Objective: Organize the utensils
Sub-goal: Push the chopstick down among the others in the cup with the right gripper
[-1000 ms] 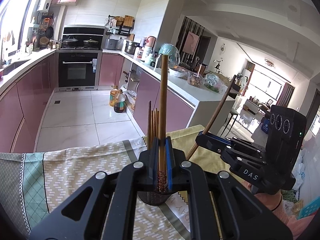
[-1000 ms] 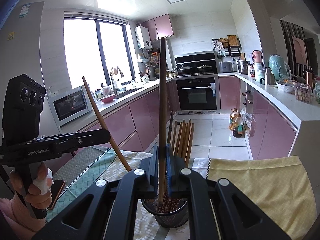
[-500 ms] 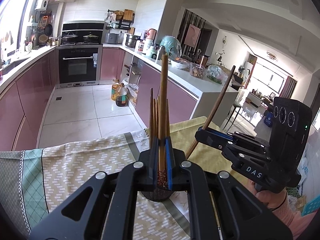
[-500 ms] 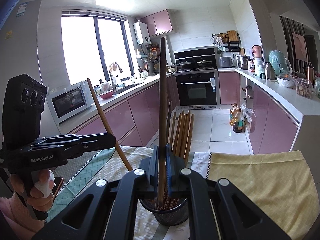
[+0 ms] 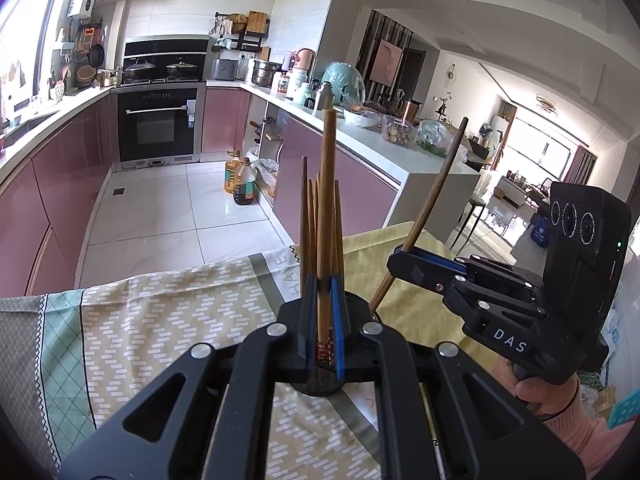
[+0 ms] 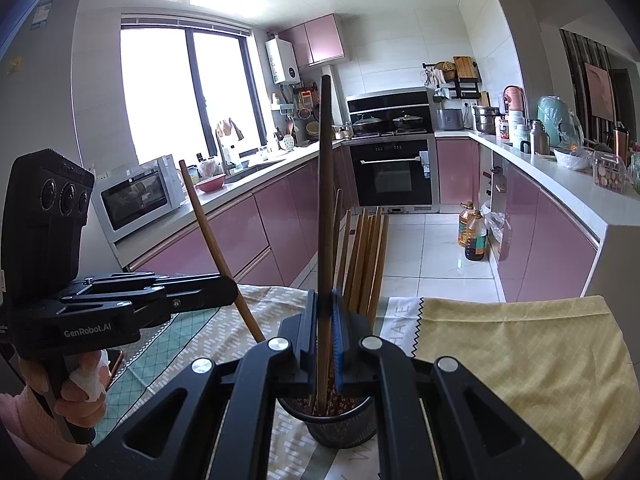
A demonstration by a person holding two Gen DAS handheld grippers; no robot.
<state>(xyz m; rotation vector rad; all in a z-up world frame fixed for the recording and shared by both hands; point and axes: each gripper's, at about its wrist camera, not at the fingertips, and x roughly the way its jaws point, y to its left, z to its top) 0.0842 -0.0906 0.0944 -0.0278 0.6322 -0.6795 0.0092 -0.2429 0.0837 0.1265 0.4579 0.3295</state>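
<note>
A black mesh holder (image 6: 340, 424) stands on the table with several wooden chopsticks (image 6: 368, 256) upright in it. My right gripper (image 6: 325, 320) is shut on a dark brown chopstick (image 6: 325, 200), held upright, and its lower end reaches into the holder. My left gripper (image 5: 322, 308) is shut on a lighter chopstick (image 5: 328, 200) whose patterned lower end hangs over the holder (image 5: 320, 384). The standing chopsticks (image 5: 310, 232) rise just behind it. Each view shows the other gripper: the right gripper (image 5: 400, 260) with its dark chopstick (image 5: 436, 208), and the left gripper (image 6: 228, 292) with its light chopstick (image 6: 212, 236).
A patterned green and beige cloth (image 5: 160, 320) and a yellow cloth (image 6: 520, 352) cover the table. Its far edge drops to a tiled kitchen floor (image 5: 160, 216). Pink cabinets, an oven (image 6: 392, 172) and oil bottles (image 5: 240, 178) stand beyond. A person's hands hold both gripper handles.
Both grippers keep their chopsticks over the holder. In the left wrist view the standing chopsticks reach slightly higher than before.
</note>
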